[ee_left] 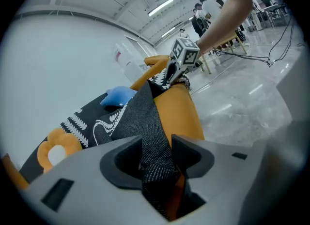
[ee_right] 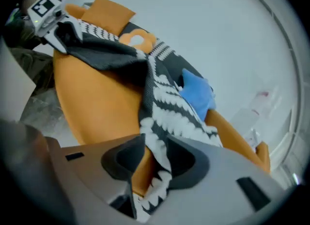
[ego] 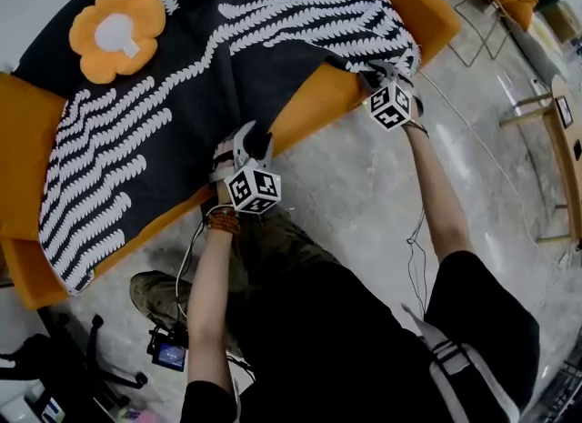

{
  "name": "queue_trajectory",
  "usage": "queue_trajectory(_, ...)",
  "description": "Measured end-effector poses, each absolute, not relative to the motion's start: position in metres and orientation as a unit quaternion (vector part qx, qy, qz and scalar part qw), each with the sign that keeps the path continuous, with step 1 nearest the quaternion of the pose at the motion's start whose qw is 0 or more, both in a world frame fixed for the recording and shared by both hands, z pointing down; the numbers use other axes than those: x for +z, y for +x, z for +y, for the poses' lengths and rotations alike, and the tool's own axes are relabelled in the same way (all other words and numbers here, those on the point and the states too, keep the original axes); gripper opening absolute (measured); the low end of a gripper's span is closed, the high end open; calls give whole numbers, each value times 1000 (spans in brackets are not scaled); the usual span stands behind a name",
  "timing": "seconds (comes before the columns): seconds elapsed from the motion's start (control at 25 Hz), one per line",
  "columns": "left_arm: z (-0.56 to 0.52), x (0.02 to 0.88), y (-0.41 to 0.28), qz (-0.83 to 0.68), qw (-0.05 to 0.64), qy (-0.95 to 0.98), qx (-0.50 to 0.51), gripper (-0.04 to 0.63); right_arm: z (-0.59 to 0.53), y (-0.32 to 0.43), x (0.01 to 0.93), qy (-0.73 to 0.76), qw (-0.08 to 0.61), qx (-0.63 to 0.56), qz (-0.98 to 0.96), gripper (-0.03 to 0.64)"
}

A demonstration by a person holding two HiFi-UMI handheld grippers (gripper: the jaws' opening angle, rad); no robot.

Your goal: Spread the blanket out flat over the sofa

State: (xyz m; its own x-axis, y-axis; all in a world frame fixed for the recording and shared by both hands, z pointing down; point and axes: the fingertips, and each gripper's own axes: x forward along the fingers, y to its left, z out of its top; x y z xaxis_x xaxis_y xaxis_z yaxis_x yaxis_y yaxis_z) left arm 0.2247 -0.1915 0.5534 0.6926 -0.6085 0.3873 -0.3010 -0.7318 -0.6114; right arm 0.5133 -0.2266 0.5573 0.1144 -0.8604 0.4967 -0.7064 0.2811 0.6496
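Gripping a dark fold of the blanket (ego: 182,94) tight between the fingers of the left gripper (ee_left: 157,145), right at the front edge of the orange sofa (ego: 314,107). Further along that edge, at the right gripper (ee_right: 156,144): fingers apart, the blanket's white-patterned corner hanging between them, against one finger and seemingly clear of the other, though too blurred to swear to. Beyond both pairs of fingers, draped over seat and backrest, wrinkled. Past the right fingers, a blue cushion (ee_right: 196,93); past the left, a flower-shaped cushion (ee_left: 58,144).
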Motion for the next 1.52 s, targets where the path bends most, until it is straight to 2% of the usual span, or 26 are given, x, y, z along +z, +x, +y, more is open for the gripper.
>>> queue_trajectory(0.04,-190,551,224,258,258,-886,-287,210,-227,483,550,572,451,-120,-675,184)
queue_trajectory(0.08,-188,547,224,256,258,-890,-276,210,-228,450,543,548,450,-159,-687,211)
queue_trajectory(0.24,-174,523,220,257,276,-899,-223,210,-251,337,528,462,471,-322,-678,265)
queue_trajectory(0.32,-171,515,210,262,286,-896,-218,210,-270,310,540,430,496,-347,-670,263)
queue_trajectory(0.44,-169,513,193,271,292,-888,-228,210,-289,309,560,431,504,-299,-687,40)
queue_trajectory(0.48,-170,513,188,275,291,-887,-230,210,-289,313,564,435,501,-279,-694,3)
queue_trajectory(0.68,-172,510,167,292,291,-883,-226,212,-238,325,580,399,516,-206,-729,6)
queue_trajectory(0.84,-175,512,158,296,290,-882,-223,212,-198,323,580,370,519,-250,-729,9)
queue_trajectory(0.88,-177,513,157,297,284,-884,-222,213,-201,317,576,371,508,-258,-733,38)
queue_trajectory(0.92,-179,514,156,298,275,-888,-218,216,-207,310,575,369,502,-253,-741,155)
queue_trajectory(0.96,-180,514,156,301,261,-893,-211,216,-212,304,577,358,503,-245,-747,190)
queue_trajectory(1.04,-179,510,153,310,230,-903,-190,216,-221,297,580,329,518,-237,-753,192)
queue_trajectory(1.12,-179,501,148,321,206,-909,-166,217,-227,300,569,331,506,-226,-764,323)
queue_trajectory(1.16,-180,496,146,324,200,-911,-157,218,-230,303,561,340,495,-223,-768,317)
queue_trajectory(1.2,-180,491,145,326,198,-912,-151,216,-232,305,555,347,489,-229,-767,256)
queue_trajectory(1.32,-185,485,146,324,193,-914,-149,218,-241,303,562,332,501,-244,-761,228)
queue_trajectory(1.36,-185,485,146,324,189,-915,-149,218,-244,302,566,326,501,-232,-767,195)
queue_trajectory(1.44,-181,481,149,323,190,-916,-143,218,-244,302,569,324,488,-201,-785,235)
queue_trajectory(1.48,-178,479,150,323,193,-916,-139,218,-241,302,571,323,481,-188,-793,192)
queue_trajectory(1.52,-174,477,150,323,196,-916,-137,218,-237,300,575,324,479,-186,-794,94)
